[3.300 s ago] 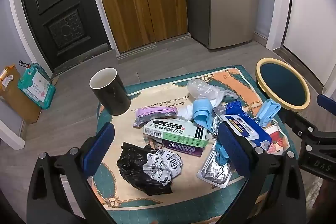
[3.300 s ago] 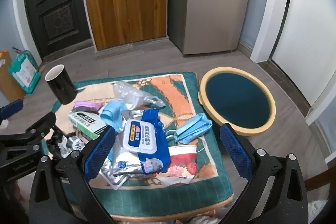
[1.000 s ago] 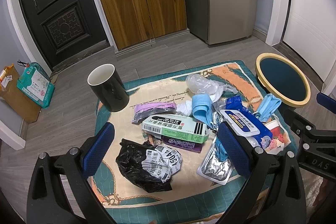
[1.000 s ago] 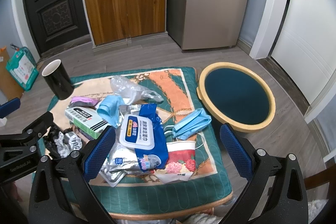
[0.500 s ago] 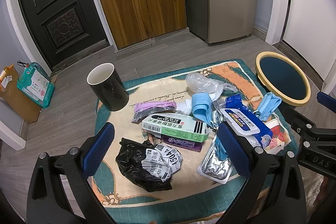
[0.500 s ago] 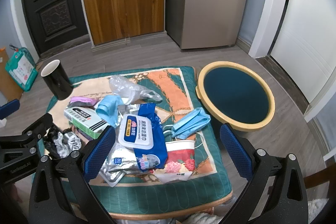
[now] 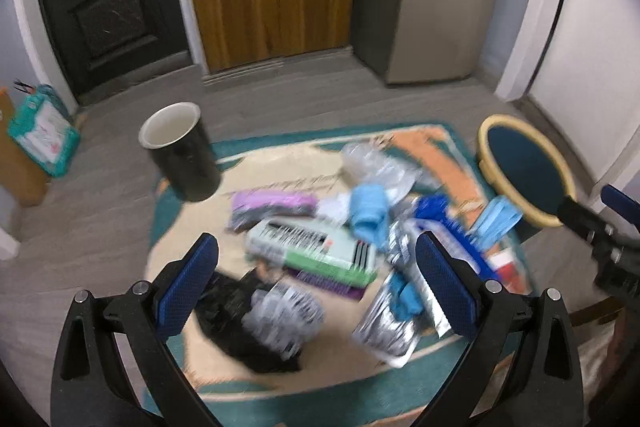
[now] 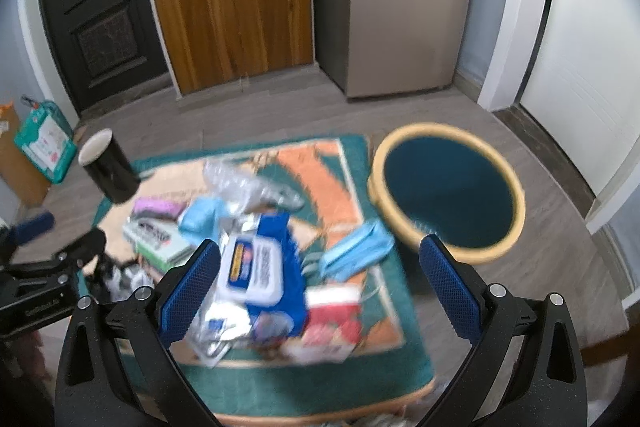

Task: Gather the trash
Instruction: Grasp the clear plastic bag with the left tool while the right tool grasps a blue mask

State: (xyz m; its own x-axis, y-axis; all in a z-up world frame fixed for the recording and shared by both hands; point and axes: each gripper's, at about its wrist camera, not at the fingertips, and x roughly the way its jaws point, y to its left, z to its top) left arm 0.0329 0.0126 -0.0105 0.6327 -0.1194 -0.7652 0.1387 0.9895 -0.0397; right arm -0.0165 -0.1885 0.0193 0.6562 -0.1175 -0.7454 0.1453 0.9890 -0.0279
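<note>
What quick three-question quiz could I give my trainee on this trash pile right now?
1. True or false: both the left gripper and the right gripper are open and hold nothing.
2. Which lies closest to the round bin: A) black mug, B) blue face mask, C) purple packet?
3. What colour is the wet wipes pack?

Key: 1 true. 2 B. 3 blue, with a white lid.

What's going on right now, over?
Both tools open, empty: left, right. Trash pile untouched on mat. Bin beside it, open. Nothing blocking.
</note>
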